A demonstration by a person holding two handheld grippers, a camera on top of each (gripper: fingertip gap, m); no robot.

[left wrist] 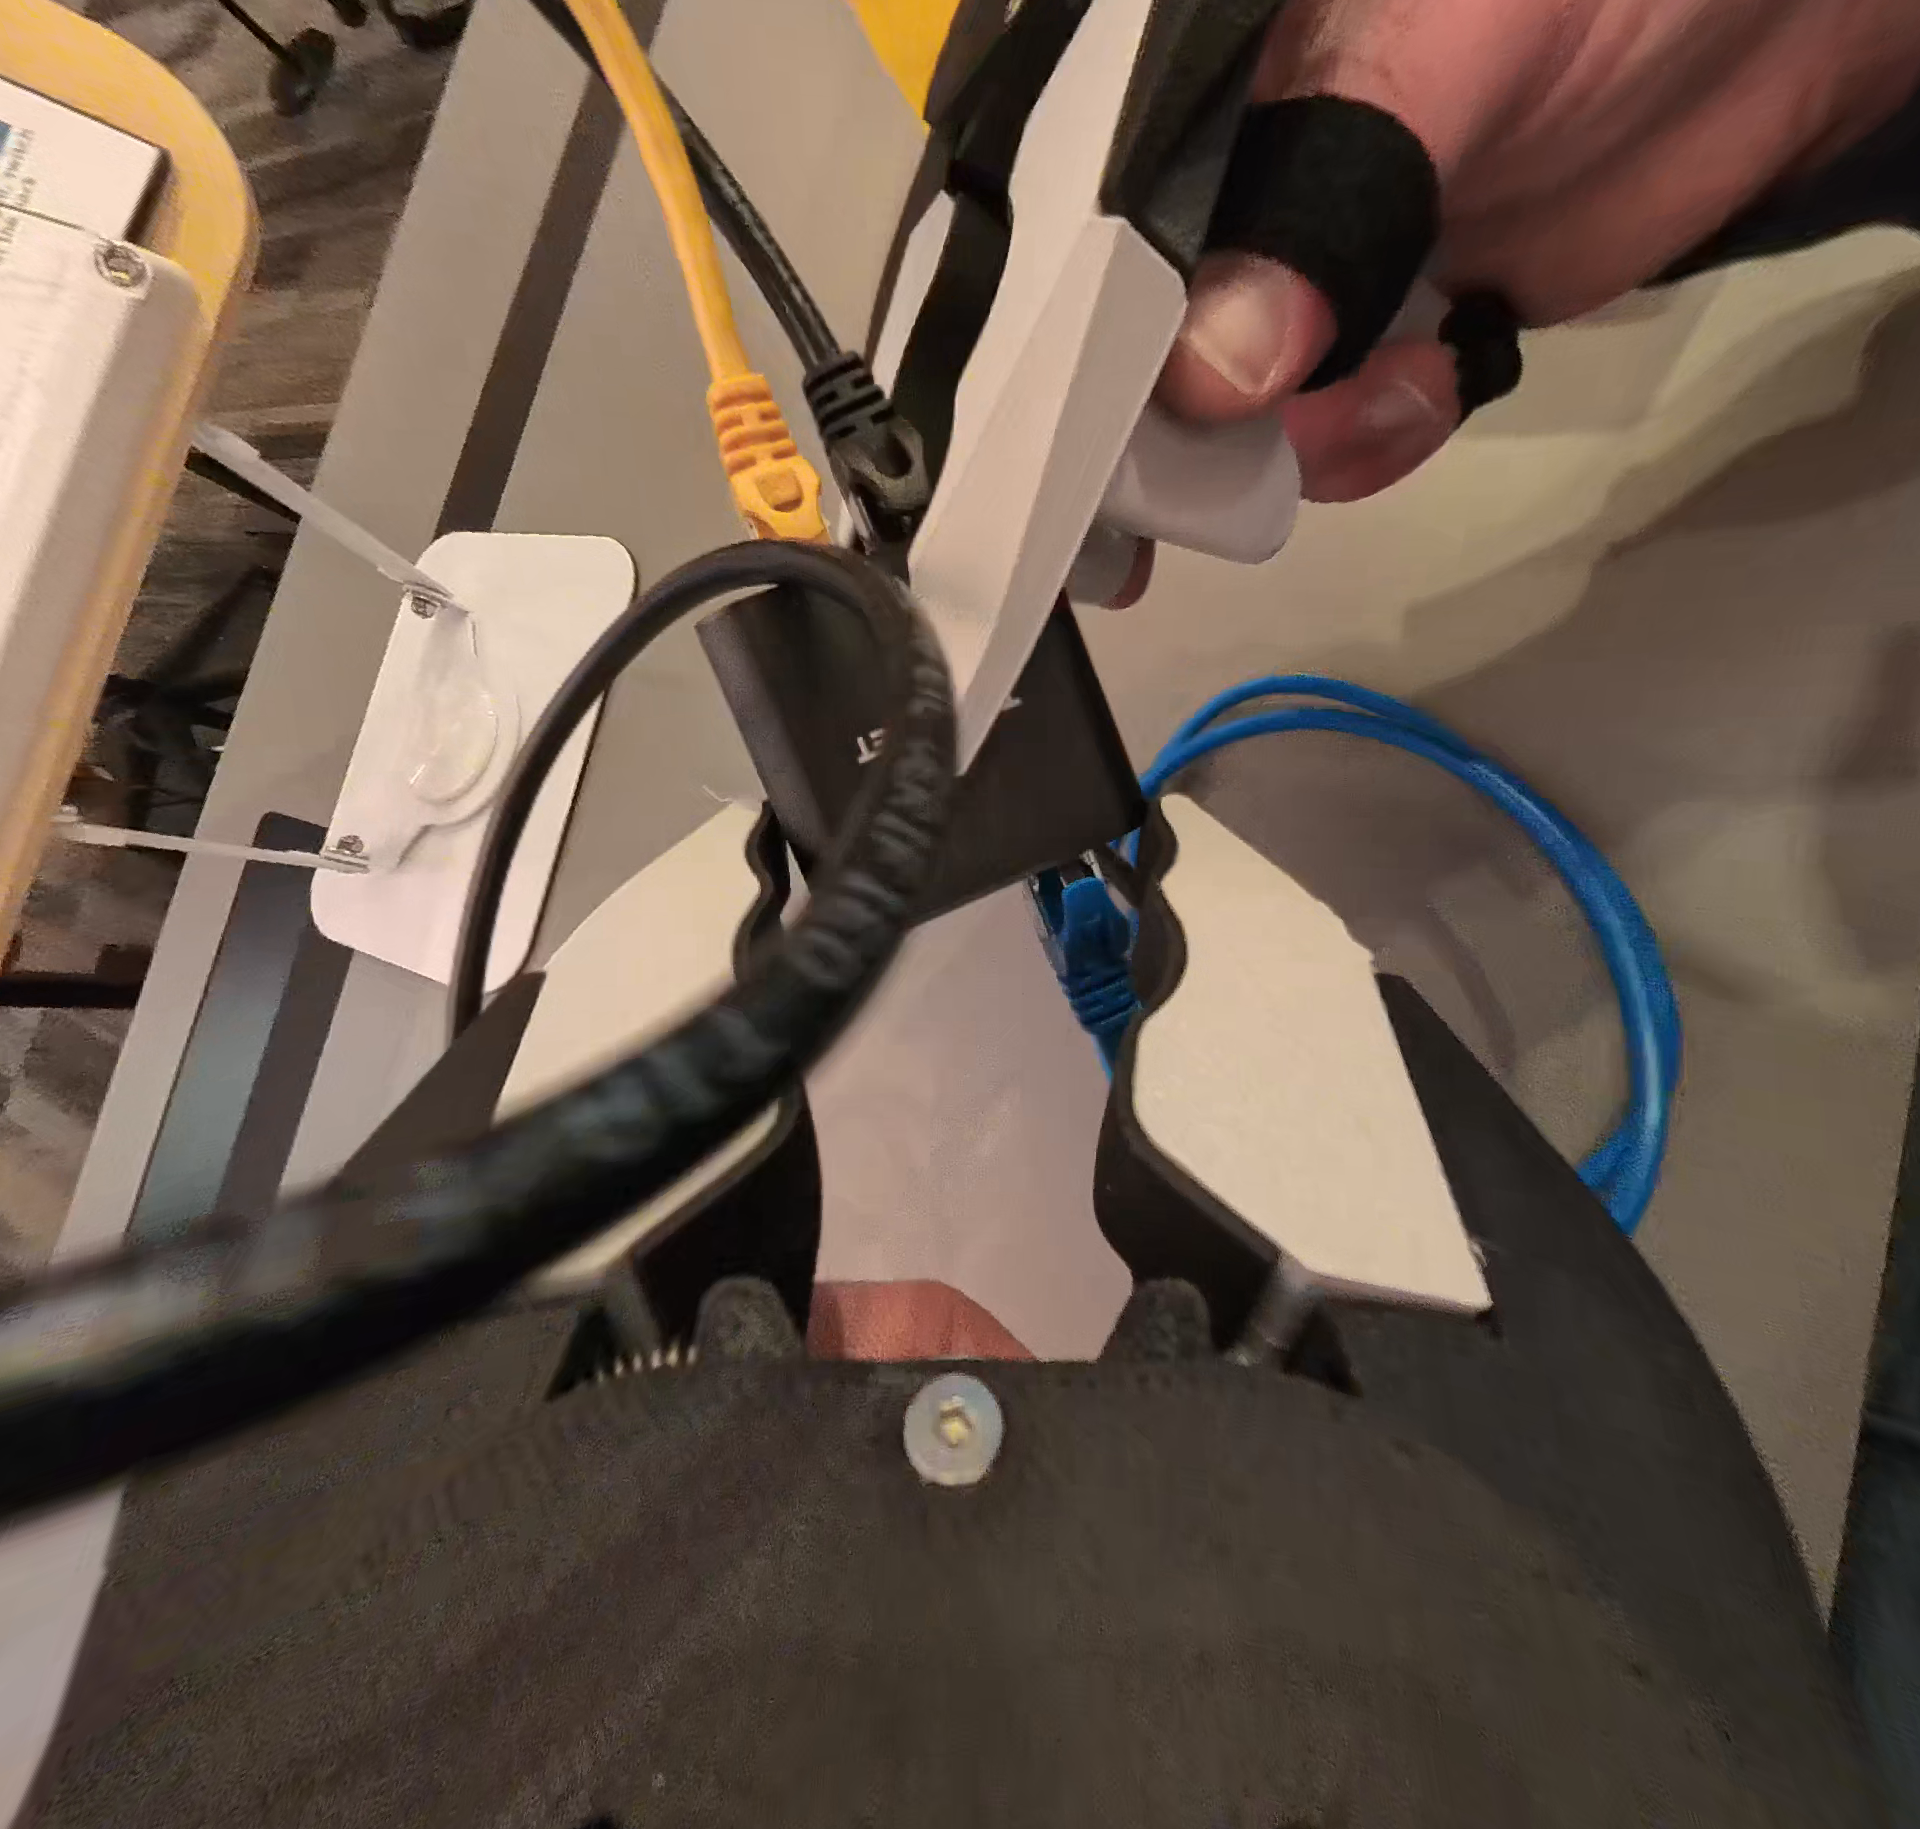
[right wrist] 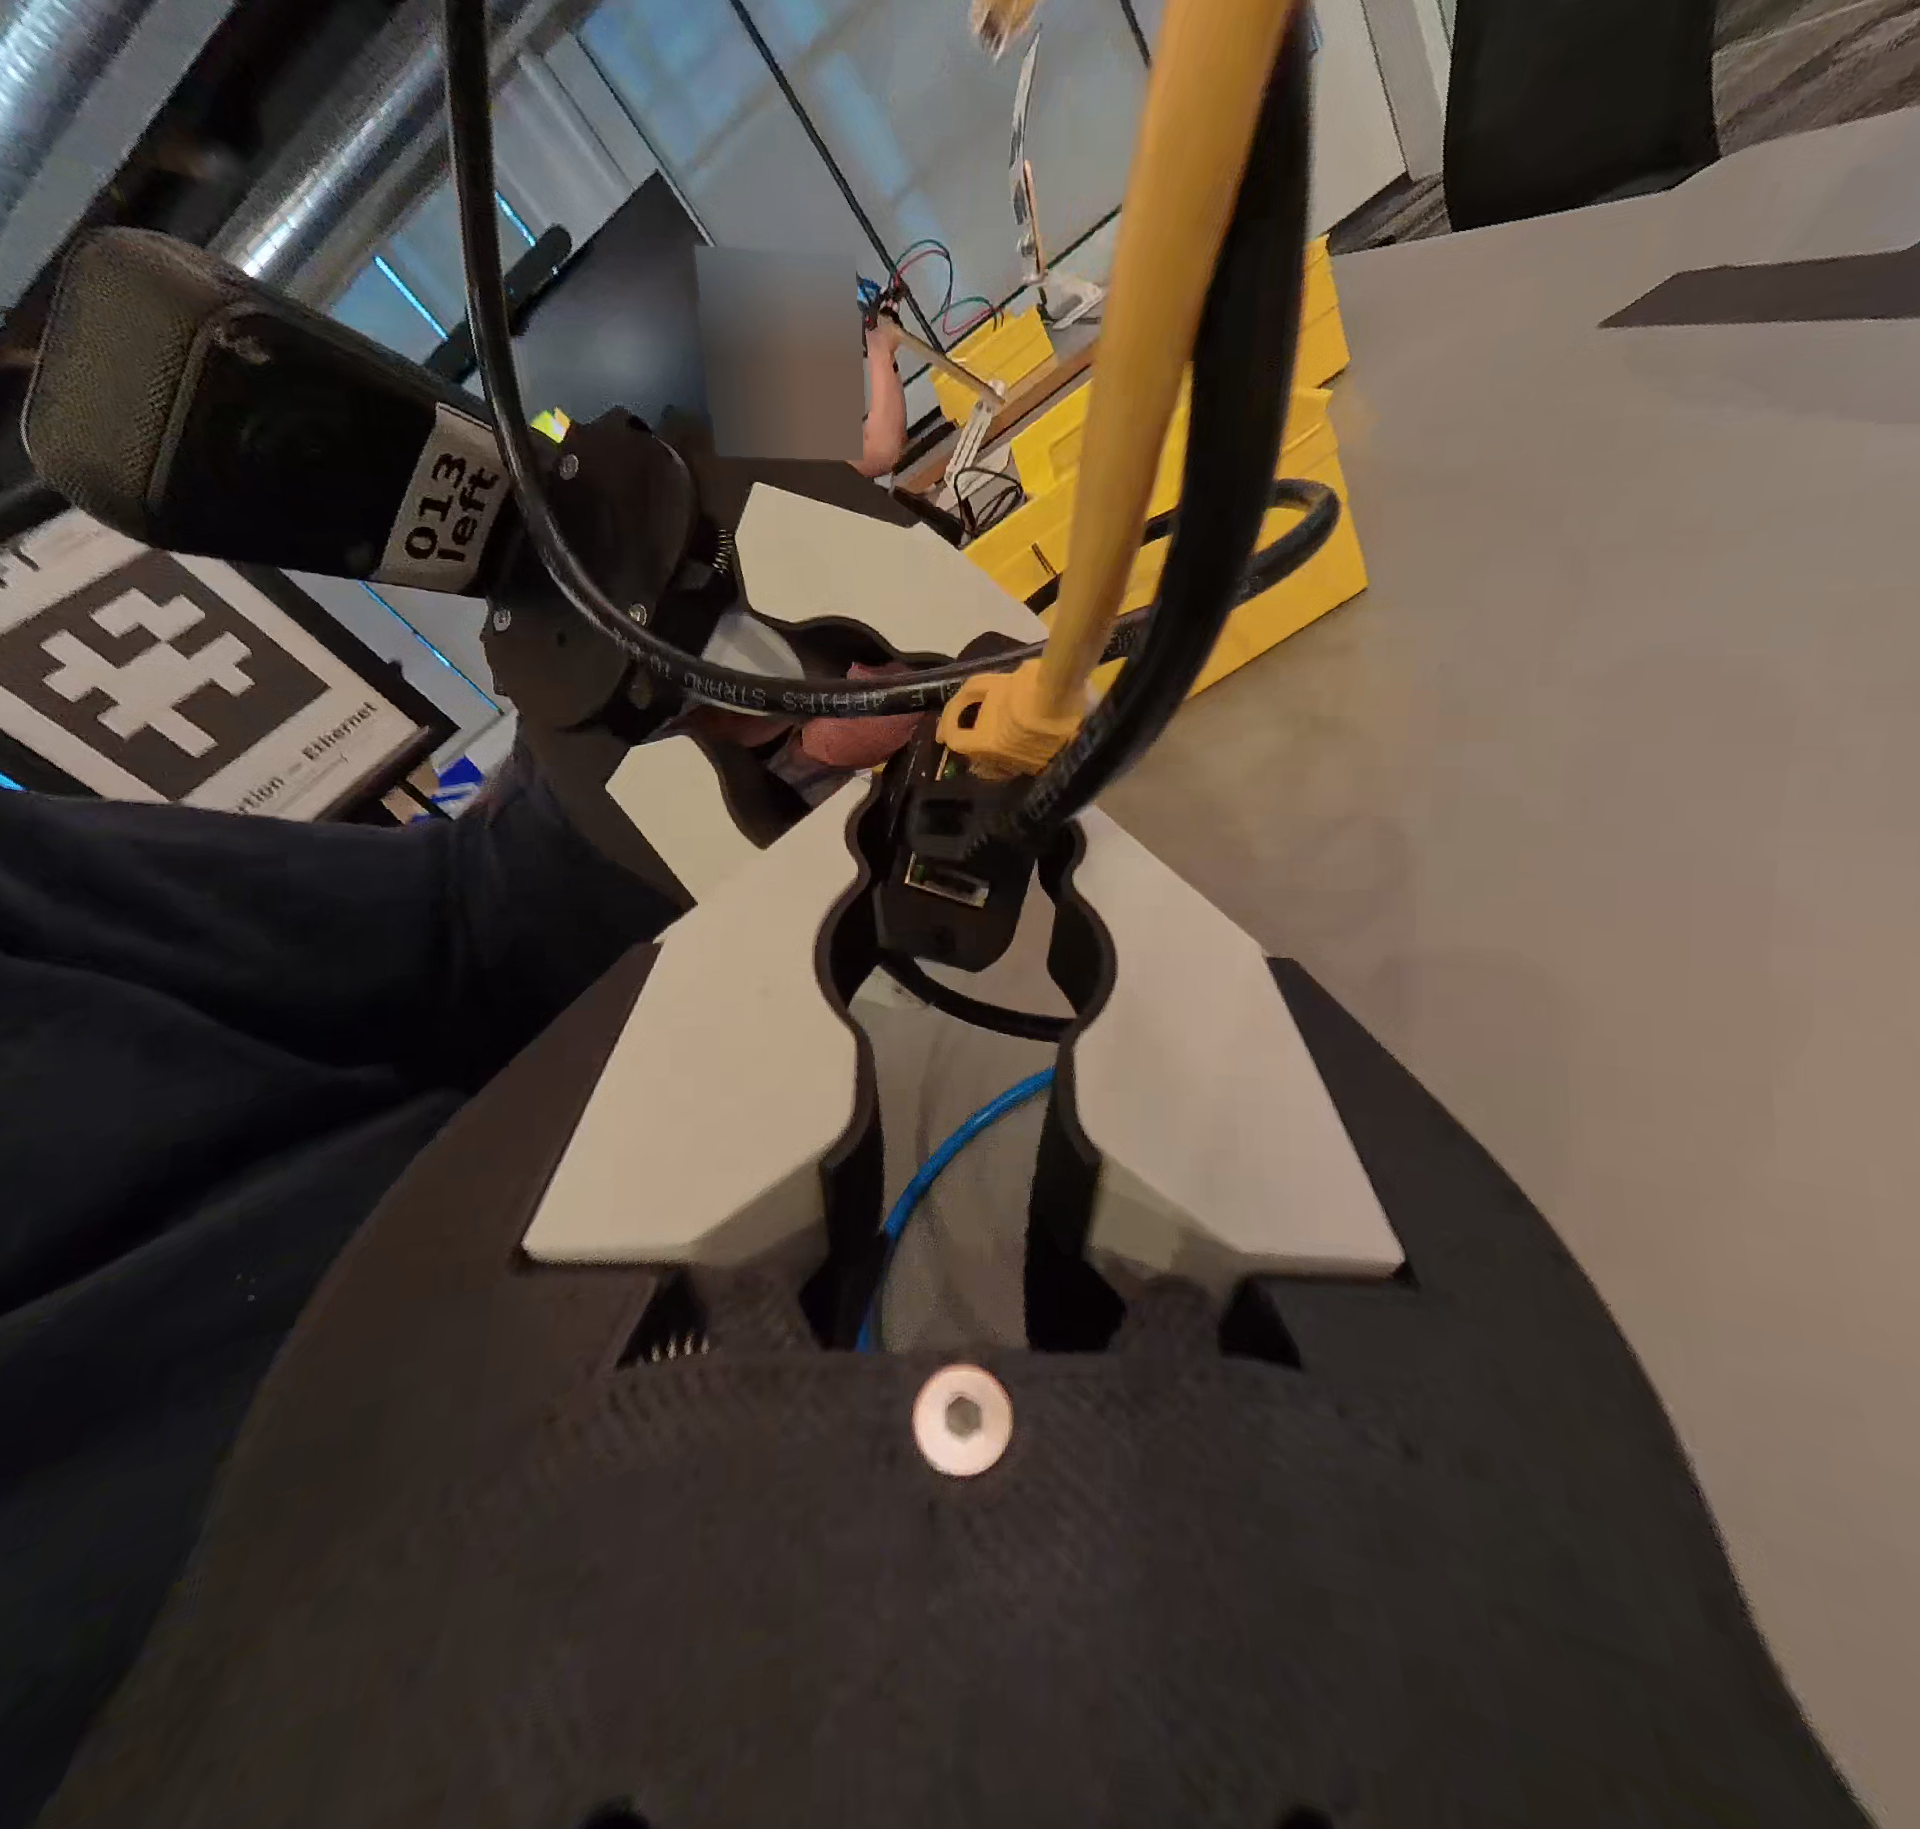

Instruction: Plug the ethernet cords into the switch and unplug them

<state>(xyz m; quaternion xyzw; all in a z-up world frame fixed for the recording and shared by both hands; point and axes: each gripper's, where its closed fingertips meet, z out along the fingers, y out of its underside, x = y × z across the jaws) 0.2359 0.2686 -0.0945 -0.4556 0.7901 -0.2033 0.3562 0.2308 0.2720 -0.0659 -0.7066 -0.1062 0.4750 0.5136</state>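
My left gripper [left wrist: 961, 875] is shut on the small black switch [left wrist: 997, 782] and holds it by its sides above the grey table. It also shows in the right wrist view [right wrist: 665, 636]. A yellow cord's plug [right wrist: 997, 725] sits in the switch's [right wrist: 940, 906] top port, with empty ports below it. A black cord's plug [left wrist: 868, 429] is beside the yellow plug [left wrist: 764, 460]. A blue plug [left wrist: 1086, 948] is at the switch's near end. My right gripper [right wrist: 961, 844] has its tips narrowly apart around the switch's port face, the black boot [right wrist: 1044, 792] against one finger. I cannot tell whether it clamps anything.
A thick black cable [left wrist: 727, 1031] loops across the left gripper. The blue cord [left wrist: 1538, 844] coils on the grey table [left wrist: 1558, 584]. A white plate with clear stand-offs [left wrist: 457, 740] lies left. Yellow bins [right wrist: 1247, 491] stand beyond. A person's hand [left wrist: 1507, 169] holds the right gripper. Left and right tips are no more than a few centimetres apart.
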